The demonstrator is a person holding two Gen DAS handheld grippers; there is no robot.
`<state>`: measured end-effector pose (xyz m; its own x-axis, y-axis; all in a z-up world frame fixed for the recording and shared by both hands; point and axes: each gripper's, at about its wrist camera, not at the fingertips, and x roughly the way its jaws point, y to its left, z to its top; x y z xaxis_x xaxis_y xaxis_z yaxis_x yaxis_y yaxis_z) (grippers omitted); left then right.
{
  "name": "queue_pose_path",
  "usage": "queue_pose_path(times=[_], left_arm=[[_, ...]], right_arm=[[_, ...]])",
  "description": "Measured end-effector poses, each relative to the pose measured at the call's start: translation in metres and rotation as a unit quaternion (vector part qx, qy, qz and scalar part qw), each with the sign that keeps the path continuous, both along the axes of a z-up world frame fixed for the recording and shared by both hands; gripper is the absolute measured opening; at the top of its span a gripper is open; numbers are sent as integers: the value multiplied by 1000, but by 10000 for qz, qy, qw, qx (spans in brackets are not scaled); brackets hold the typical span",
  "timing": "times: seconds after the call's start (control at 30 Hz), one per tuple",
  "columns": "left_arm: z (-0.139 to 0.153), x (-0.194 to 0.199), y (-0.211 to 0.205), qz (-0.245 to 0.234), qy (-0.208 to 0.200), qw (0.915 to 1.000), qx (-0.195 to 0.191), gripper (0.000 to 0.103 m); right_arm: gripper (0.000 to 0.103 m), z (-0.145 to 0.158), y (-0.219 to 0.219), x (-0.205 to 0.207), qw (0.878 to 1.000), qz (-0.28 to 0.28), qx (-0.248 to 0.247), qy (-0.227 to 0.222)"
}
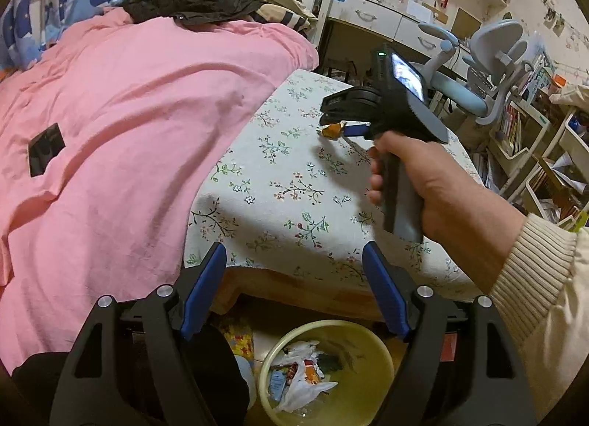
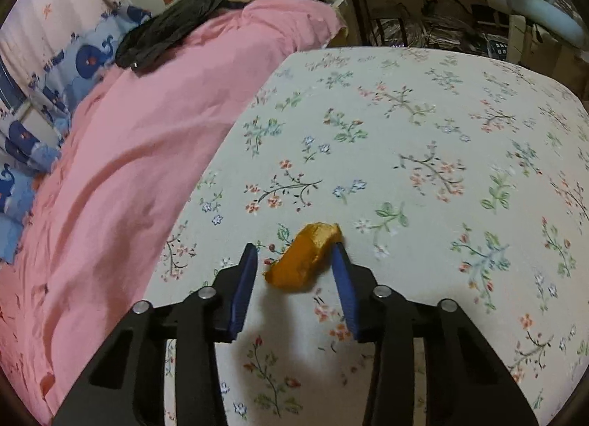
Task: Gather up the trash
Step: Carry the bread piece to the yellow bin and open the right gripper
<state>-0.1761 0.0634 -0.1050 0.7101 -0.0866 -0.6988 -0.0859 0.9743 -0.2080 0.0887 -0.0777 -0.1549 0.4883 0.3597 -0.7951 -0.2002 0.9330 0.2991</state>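
Straddling One Gold Wrapper on the Flowered Table

Reaching down over the table, right gripper [image 2: 292, 264] with two blue pads [image 2: 246, 286] set narrow either side of one crumpled gold-orange wrapper [image 2: 303, 260]. Right-hand pad touching the wrapper's upper end; left-hand pad just clear of it, a sliver of cloth visible between. Not clamped as far as the right wrist view shows. Only one piece of trash on the tabletop. Long axis of the wrapper running diagonally, lower end toward the near left, upper end pointing away and to the right, lying flat on the floral tablecloth [image 2: 423, 168] near the table's middle.

Seen from the left wrist view: one hand [image 1: 423, 183] wrapped round the right gripper's handle, ribbed cream sleeve [image 1: 533, 271] behind it.

Hanging wide apart and empty, left gripper [image 1: 294, 289], nothing between its two pads, poised above the table's near edge.

Below it on the floor, one round yellow bin [image 1: 375, 337], holding a white plastic bag [image 1: 305, 382] and several colourful packets, count unclear.

Beside the table, one bed under a pink cover [image 1: 129, 131], with one black garment [image 1: 191, 6] at its far end and one dark rectangular patch [image 1: 46, 148] on the cover.
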Motion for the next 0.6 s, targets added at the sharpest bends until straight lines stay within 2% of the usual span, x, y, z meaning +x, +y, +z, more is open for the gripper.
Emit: queue_pose_path(times=[0.1,0.13,0.17,0.37,0.6], left_arm=[[-1,1,1,9,21,10000,-19,73],[-1,2,1,12,27,10000,-22,73],[-1,2,2,24,25,10000,-24,73],[-1,2,4,67,6,10000,-29,73],[1,-2,-2,43,-104,9997,203,73]], right_arm=[[30,-1,5,2,9999,22,-125,-43],[23,-1,6,3,9999,41,-146,-41],[21,-1,6,3,9998,64,-160,-33],[19,8,-7,-16,9997,154,-44,-174],[19,44,-49,-87,9972,202,310,-644]])
